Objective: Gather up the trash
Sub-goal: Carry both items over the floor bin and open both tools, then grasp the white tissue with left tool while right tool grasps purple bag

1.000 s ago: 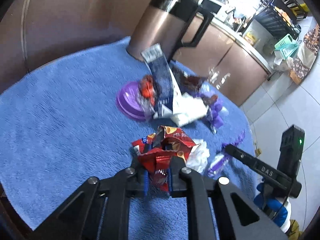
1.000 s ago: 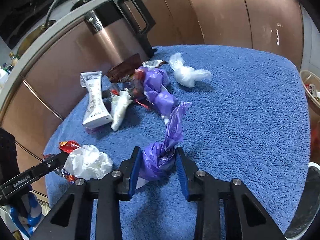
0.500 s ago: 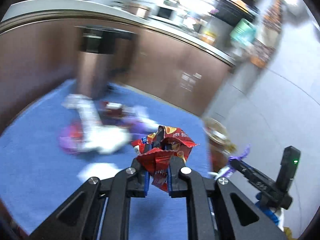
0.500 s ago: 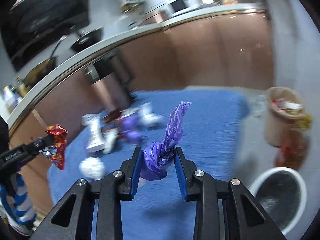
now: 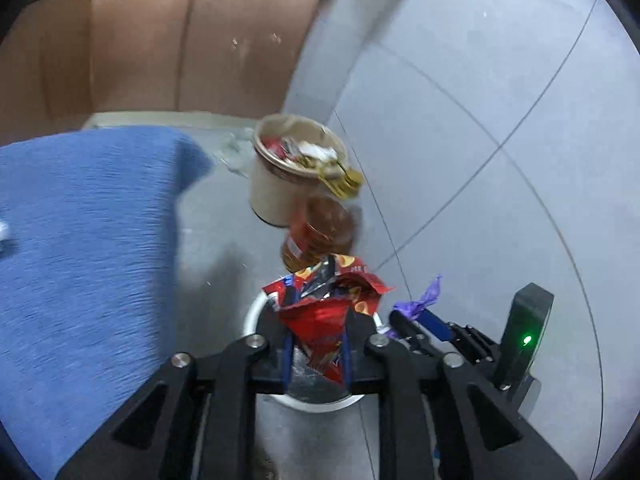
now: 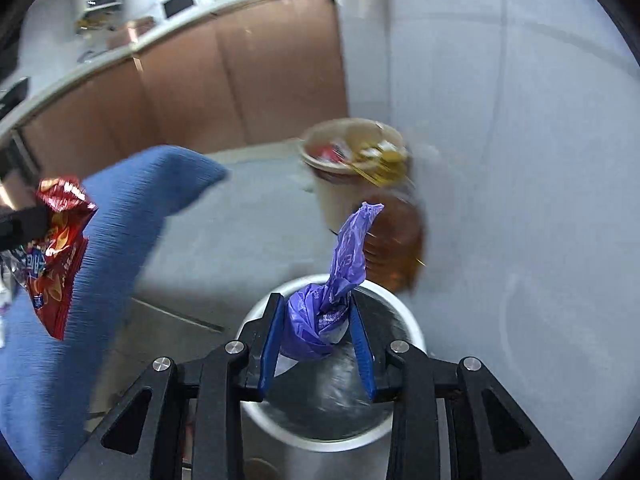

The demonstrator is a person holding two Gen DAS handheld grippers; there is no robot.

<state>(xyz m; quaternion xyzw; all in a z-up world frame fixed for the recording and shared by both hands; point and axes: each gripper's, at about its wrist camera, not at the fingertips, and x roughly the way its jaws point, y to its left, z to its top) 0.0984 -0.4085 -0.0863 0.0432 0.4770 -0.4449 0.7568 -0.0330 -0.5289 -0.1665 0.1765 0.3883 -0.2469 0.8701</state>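
Observation:
My left gripper point(image 5: 316, 344) is shut on a crumpled red snack wrapper point(image 5: 326, 304) and holds it over a white-rimmed bin point(image 5: 256, 312) on the floor. The wrapper also shows at the left of the right wrist view point(image 6: 56, 248). My right gripper point(image 6: 318, 332) is shut on a twisted purple plastic bag point(image 6: 332, 296) and holds it above the same bin point(image 6: 408, 320), whose inside has a dark liner. In the left wrist view the right gripper point(image 5: 416, 322) with the purple bag point(image 5: 424, 300) hangs just right of the bin.
The blue cloth-covered table point(image 5: 80, 248) lies to the left, its edge close to the bin. A beige bucket full of rubbish point(image 5: 292, 172) and an amber bottle point(image 5: 320, 236) stand on the grey tile floor beyond the bin. Brown cabinets point(image 6: 200, 88) line the back.
Both grippers have swung away from the table with their trash and now hang over the white bin on the floor. The trash pile on the table has left view.

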